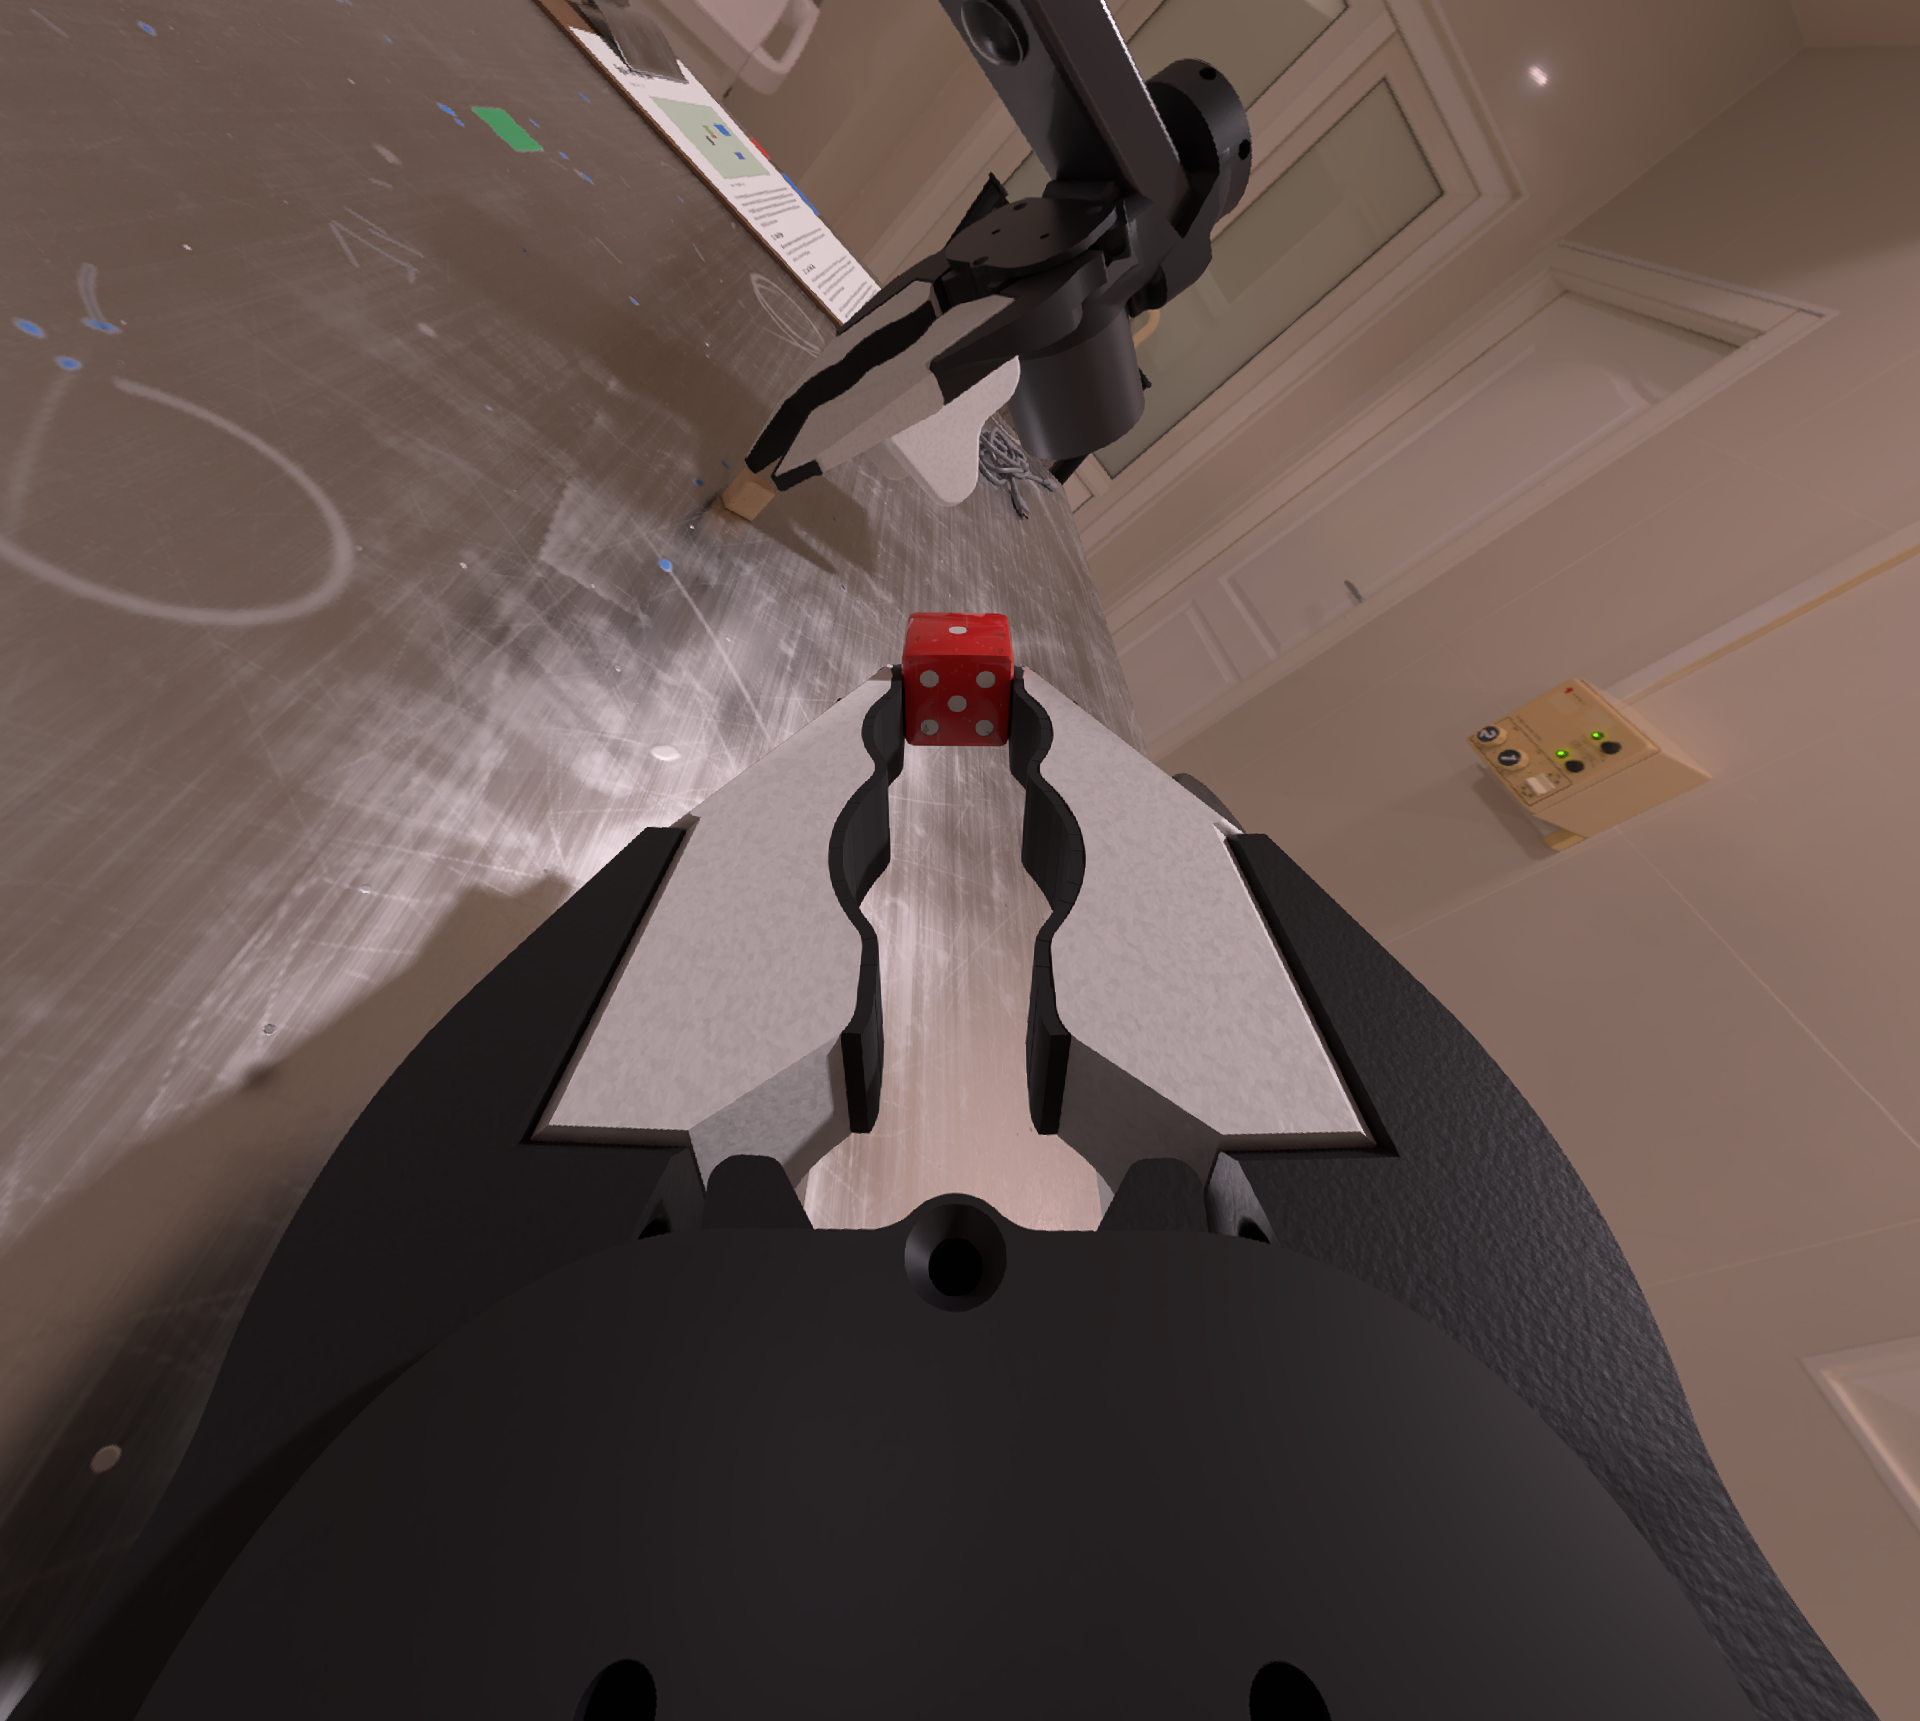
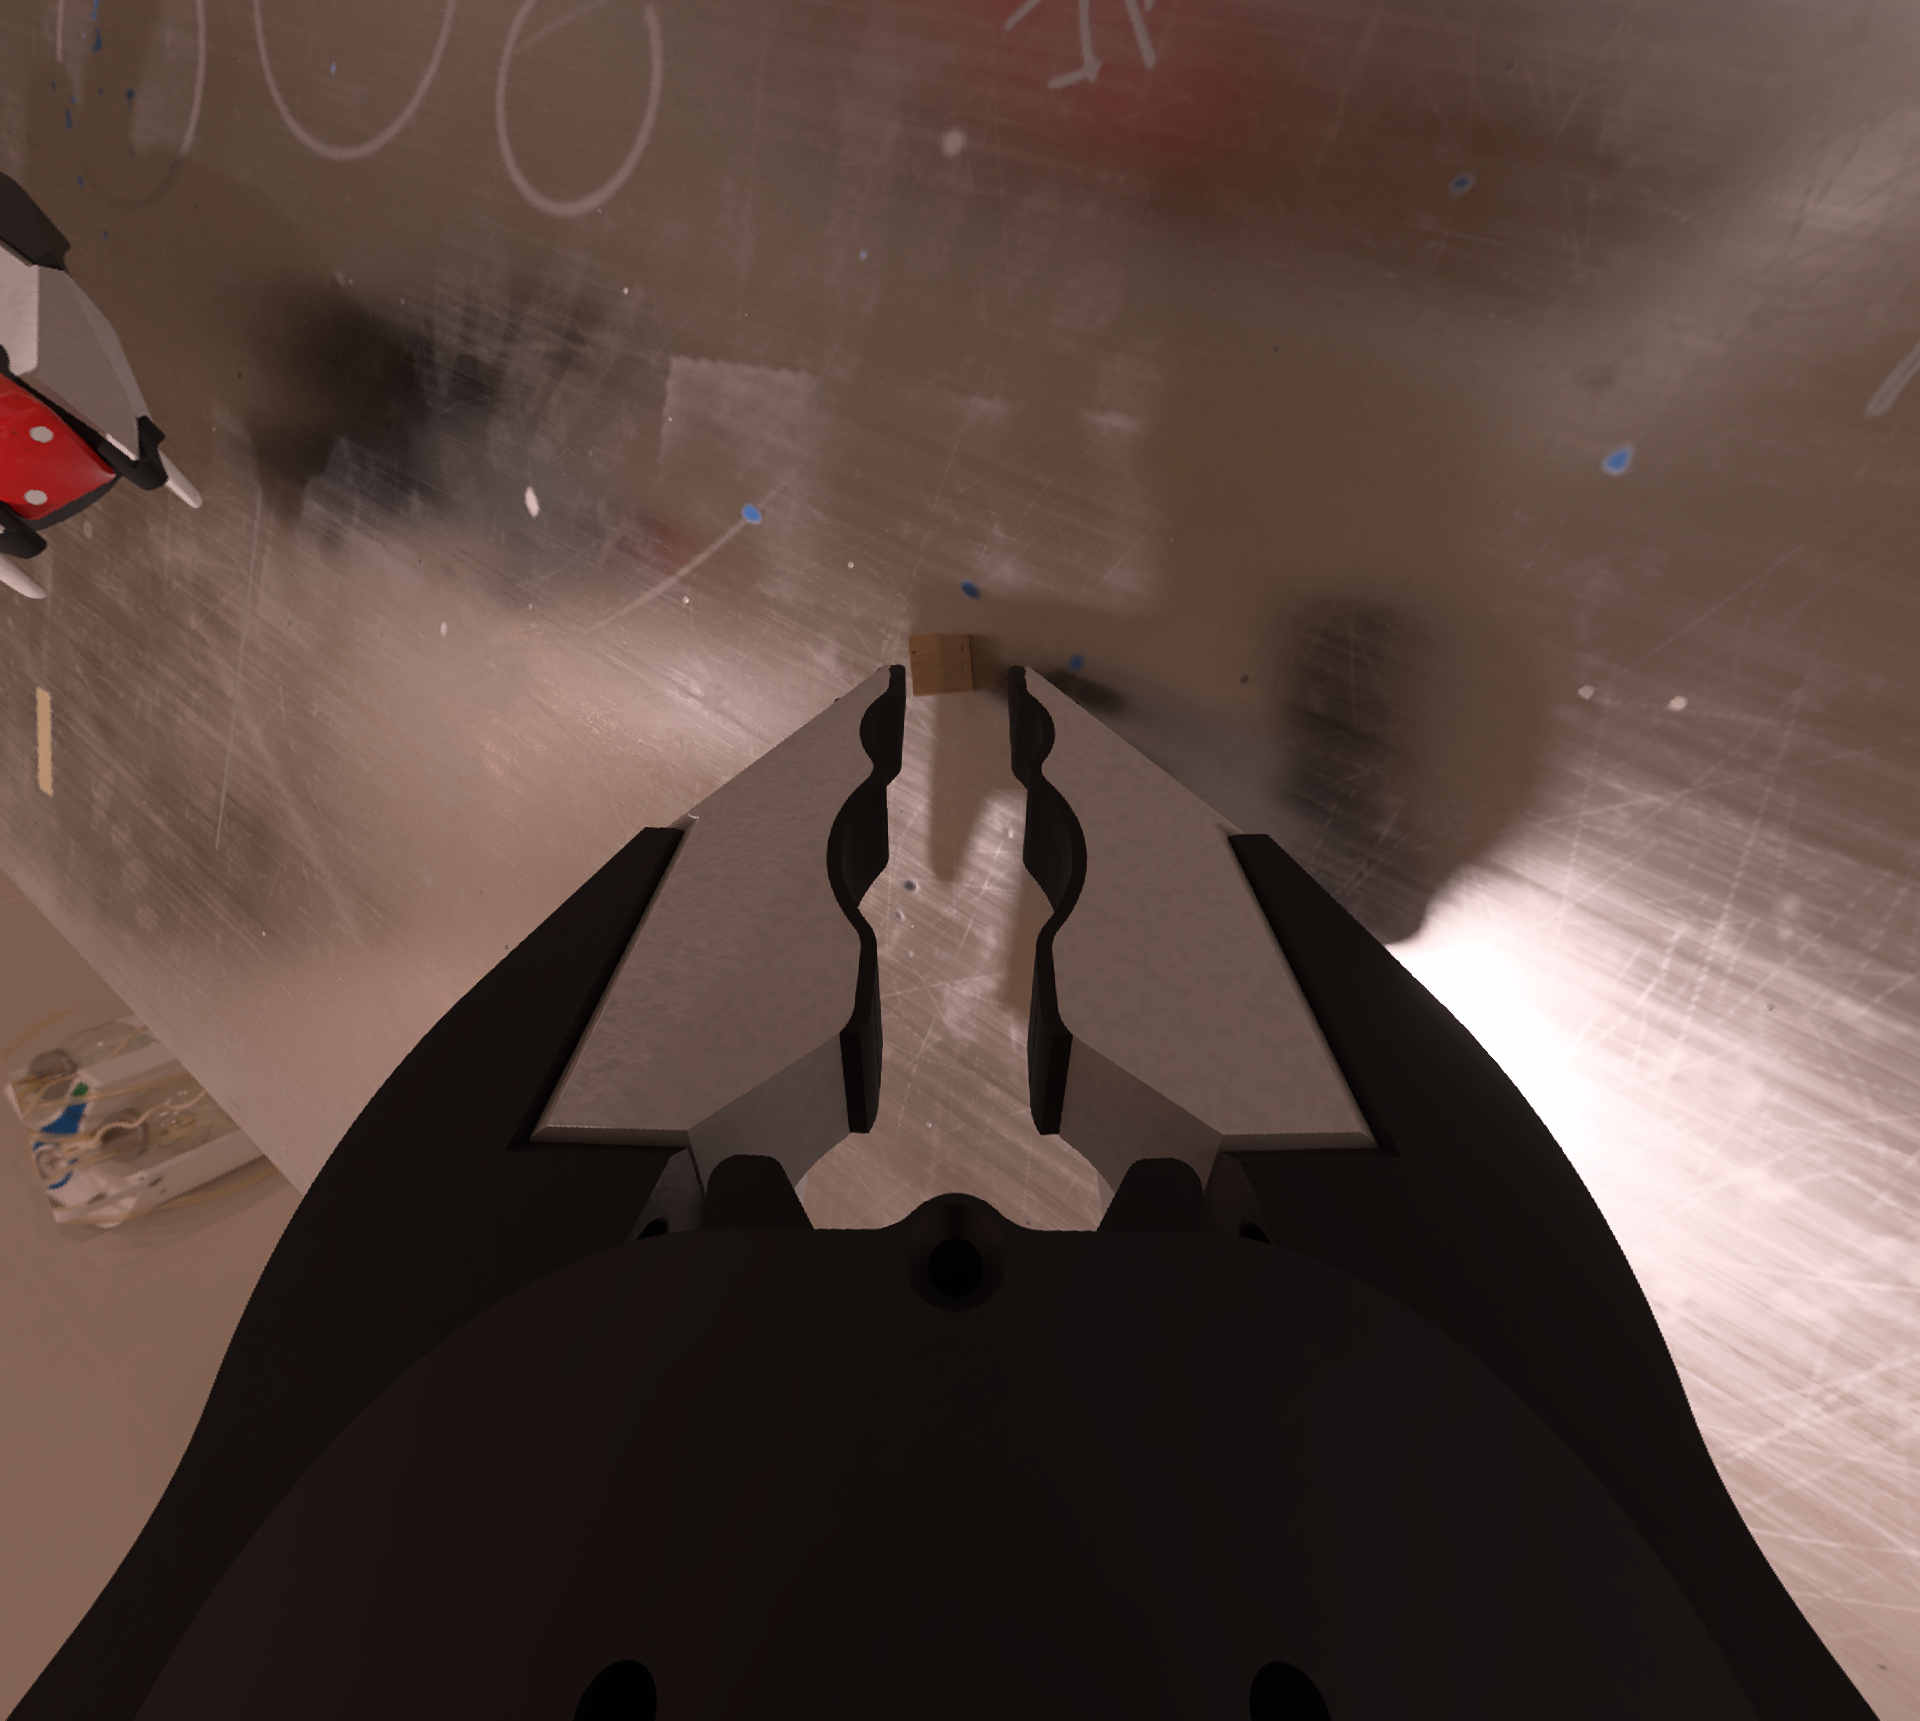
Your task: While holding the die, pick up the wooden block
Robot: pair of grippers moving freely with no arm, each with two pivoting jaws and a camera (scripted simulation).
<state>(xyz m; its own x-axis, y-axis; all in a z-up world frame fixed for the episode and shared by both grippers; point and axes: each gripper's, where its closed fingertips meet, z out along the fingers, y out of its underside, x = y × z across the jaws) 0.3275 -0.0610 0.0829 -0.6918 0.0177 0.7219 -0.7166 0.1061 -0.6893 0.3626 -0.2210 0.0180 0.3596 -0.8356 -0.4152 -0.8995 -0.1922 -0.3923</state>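
My left gripper (image 1: 956,684) is shut on a red die (image 1: 956,679) with white pips, held at the fingertips above the scratched metal table (image 1: 312,736). The die (image 2: 42,450) and left gripper (image 2: 73,476) also show at the left edge of the right wrist view. A small wooden block (image 2: 941,663) lies on the table just beyond my right gripper (image 2: 956,679), nearer its left finger. The right jaws stand apart, wider than the block. In the left wrist view the right gripper (image 1: 767,474) points down with its tips at the block (image 1: 750,495).
A clipboard with paper (image 1: 727,154) and a green patch (image 1: 506,128) lie farther along the table. The table edge runs close behind the block. A white box with cords (image 2: 114,1141) sits on the floor. A beige control box (image 1: 1569,762) hangs on the wall.
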